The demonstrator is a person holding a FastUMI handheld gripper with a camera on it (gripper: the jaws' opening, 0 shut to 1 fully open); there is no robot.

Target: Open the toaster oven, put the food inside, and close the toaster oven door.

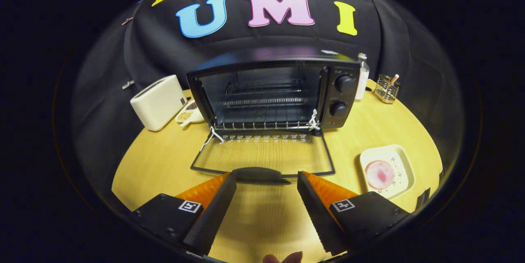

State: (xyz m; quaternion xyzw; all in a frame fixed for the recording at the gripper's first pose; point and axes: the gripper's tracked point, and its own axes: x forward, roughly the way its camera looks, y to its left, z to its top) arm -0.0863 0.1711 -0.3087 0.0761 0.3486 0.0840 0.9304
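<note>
The toaster oven (270, 90) stands at the table's (164, 164) far edge, its door (262, 157) dropped flat toward me, so opening is done. The food (379, 174) waits on its plate (404, 164) near the right edge; loading and closing remain. My gripper (266, 185) is spread wide, holding nothing, fingertips flanking the door handle (261, 174). Bare wood lies between door and plate.

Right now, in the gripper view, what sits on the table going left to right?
White pop-up toaster → small white dish of grains → black toaster oven, door open → clear glass bottle → wire holder. The open gripper is near the door handle.
</note>
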